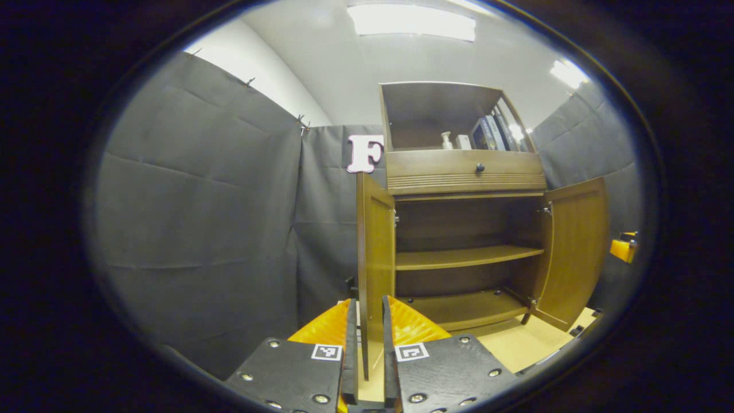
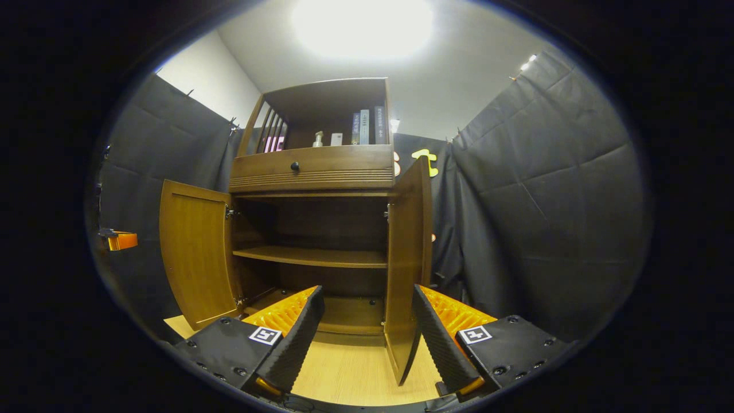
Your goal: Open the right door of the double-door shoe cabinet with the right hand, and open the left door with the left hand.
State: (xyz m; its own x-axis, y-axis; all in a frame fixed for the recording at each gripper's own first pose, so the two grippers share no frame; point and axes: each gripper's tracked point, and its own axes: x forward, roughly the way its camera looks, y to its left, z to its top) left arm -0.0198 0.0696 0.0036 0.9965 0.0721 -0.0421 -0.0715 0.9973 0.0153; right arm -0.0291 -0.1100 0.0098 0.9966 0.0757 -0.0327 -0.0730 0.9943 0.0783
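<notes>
- Brown wooden double-door shoe cabinet (image 1: 464,172) stands against the black cloth wall, and both lower doors are swung wide, baring a middle shelf (image 1: 467,257) and a bottom board with nothing on them.
- Left door (image 1: 375,252), a flat brown wooden panel, stands edge-on in the left gripper view; the left gripper (image 1: 367,344) has its two fingers drawn close on either side of the panel's lower free edge. They look closed on it, though whether both pads truly press the wood I cannot tell.
- Above the doors sit a drawer with a small dark round knob (image 1: 480,167) and an open top shelf holding a white pump bottle (image 1: 445,140) and a few upright books.
- Right door (image 2: 408,258), its matching panel, is seen edge-on in the right gripper view; the right gripper (image 2: 367,327) has its jaws spread wide, the door edge between them but apart from both.
- Judging by this, both openings are essentially done; only letting go of the left door and drawing back seems left.
</notes>
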